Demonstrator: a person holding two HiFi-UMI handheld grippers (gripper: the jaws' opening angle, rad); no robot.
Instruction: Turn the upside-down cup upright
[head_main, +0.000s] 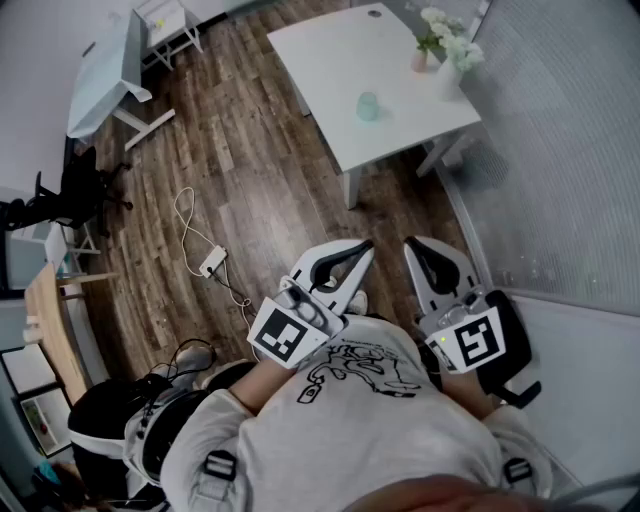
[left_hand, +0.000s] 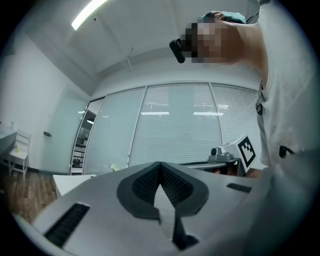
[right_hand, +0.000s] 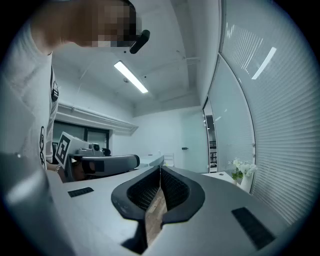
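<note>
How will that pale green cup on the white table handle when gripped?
The cup looks small and smooth, so it is likely light and perhaps slippery. It seems short and squat, so a nudge would probably slide it across the white table rather than tip it.

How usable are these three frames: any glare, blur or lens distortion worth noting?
Head view: evenly lit, strong wide-angle bending toward the edges, the cup on the white table small but sharp. Left gripper view: dark round vignette, bright ceiling light strip, the left gripper near the lens slightly soft. Right gripper view: same vignette, a light streak reflected on the glass wall.
</note>
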